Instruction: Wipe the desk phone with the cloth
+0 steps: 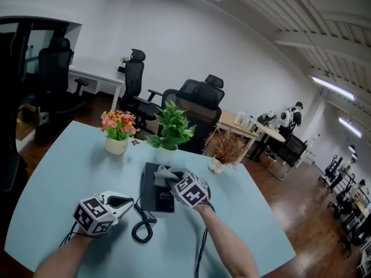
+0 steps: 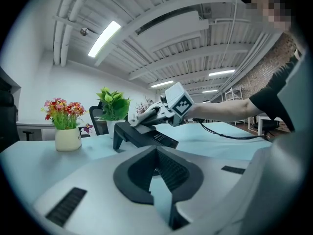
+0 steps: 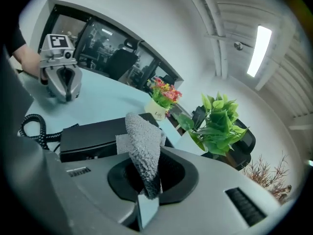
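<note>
A black desk phone point(image 1: 152, 194) lies on the light blue table point(image 1: 64, 172), its coiled cord point(image 1: 142, 227) trailing toward me. My right gripper point(image 1: 173, 181) is shut on a grey fuzzy cloth point(image 3: 144, 141), which rests on the phone's far end point(image 3: 98, 133). The cloth point(image 1: 164, 175) drapes forward over the jaws. My left gripper point(image 1: 123, 201) sits low over the table to the left of the phone, apart from it. Its jaws are shut and hold nothing. In the left gripper view the phone point(image 2: 144, 137) stands ahead with the right gripper point(image 2: 146, 116) on top of it.
A pot of pink and orange flowers point(image 1: 117, 133), a green plant point(image 1: 170, 131) and a dried plant point(image 1: 223, 149) line the table's far edge behind the phone. A black cable point(image 1: 200, 251) runs along my right arm. Office chairs point(image 1: 197, 100) stand beyond the table.
</note>
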A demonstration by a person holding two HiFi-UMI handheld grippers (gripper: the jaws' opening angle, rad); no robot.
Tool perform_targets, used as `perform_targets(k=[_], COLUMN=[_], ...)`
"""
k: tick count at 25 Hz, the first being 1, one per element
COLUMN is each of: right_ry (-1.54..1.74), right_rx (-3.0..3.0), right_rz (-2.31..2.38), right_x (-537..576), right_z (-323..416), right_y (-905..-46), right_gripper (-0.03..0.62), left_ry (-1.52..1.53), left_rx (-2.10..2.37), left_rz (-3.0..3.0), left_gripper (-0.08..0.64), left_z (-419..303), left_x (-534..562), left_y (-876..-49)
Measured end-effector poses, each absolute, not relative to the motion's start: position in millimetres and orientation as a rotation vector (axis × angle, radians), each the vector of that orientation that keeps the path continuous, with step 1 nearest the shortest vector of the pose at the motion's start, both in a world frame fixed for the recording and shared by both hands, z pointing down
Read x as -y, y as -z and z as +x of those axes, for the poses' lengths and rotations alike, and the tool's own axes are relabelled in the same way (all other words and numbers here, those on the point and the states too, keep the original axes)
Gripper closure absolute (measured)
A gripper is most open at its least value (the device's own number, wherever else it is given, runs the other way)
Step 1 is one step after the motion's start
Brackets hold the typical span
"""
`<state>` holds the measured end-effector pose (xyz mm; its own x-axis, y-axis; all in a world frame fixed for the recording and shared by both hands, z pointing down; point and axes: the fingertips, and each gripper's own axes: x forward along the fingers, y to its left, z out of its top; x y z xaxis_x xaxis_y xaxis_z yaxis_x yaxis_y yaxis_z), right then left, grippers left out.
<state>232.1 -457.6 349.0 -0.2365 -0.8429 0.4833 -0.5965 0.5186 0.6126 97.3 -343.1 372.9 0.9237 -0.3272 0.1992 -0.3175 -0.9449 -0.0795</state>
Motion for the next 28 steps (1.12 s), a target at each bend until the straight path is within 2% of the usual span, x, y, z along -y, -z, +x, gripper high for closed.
perform_targets(k=[12,20,28], right_ry=[0.391,0.396,0.367], right_rx=[1.897,2.038,1.936], right_rz=[0.776,1.324,1.346], right_x=[342,450,489], right_z=[209,248,260], right_y=[-411,-308,-336], right_gripper=[0.6,0.599,0.598], left_ry=[0.323,0.312,0.291], left_rx=[-0.506,-0.49,-0.437], left_rz=[-3.022,-3.015,-3.016], left_gripper=[0.563,0.563,0.563], left_z=[105,105,104], left_x=[343,342,331], left_y=[-376,-376,-375])
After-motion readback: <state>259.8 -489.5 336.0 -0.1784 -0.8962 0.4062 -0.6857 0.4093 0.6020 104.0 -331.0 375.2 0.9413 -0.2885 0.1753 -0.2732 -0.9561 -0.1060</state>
